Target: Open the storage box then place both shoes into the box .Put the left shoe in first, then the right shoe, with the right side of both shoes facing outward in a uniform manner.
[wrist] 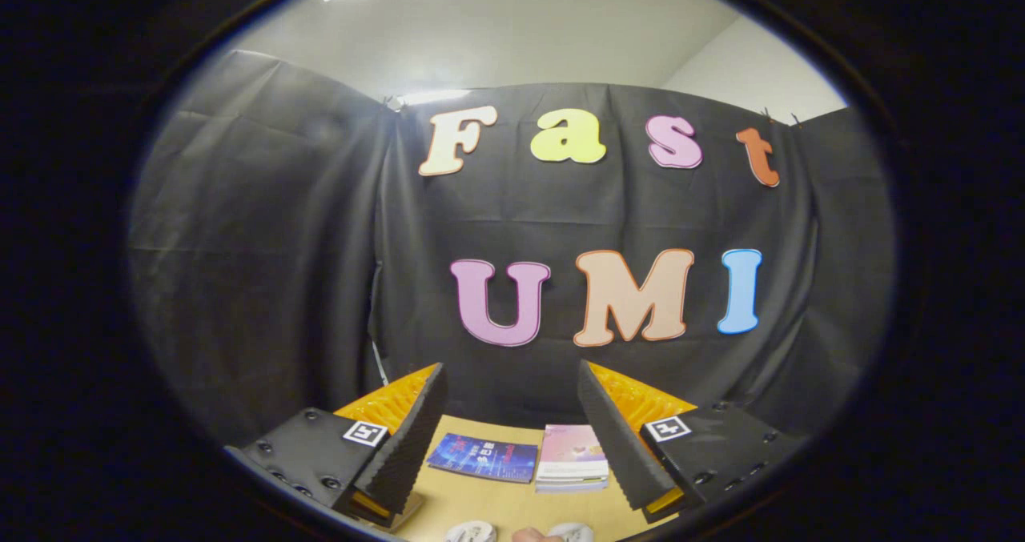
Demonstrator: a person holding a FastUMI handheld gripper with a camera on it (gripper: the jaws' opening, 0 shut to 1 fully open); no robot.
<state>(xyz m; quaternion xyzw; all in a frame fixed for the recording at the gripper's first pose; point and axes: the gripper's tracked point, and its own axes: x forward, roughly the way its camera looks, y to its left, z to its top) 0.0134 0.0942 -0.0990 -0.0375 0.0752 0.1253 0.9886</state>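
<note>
My gripper [511, 382] is raised and points at the black cloth wall, its two orange-backed fingers with black ridged pads [404, 438] spread wide apart, nothing between them. Below and between the fingers lies a tan tabletop [488, 502]. At its nearest edge two white rounded shapes [471, 532] peek up, possibly the toes of shoes; I cannot tell. The storage box is out of sight.
A blue booklet [483, 456] and a small stack of pink and white books [572, 458] lie on the table just beyond the fingers, close to the cloth wall. A small part of a hand [530, 535] sits between the white shapes.
</note>
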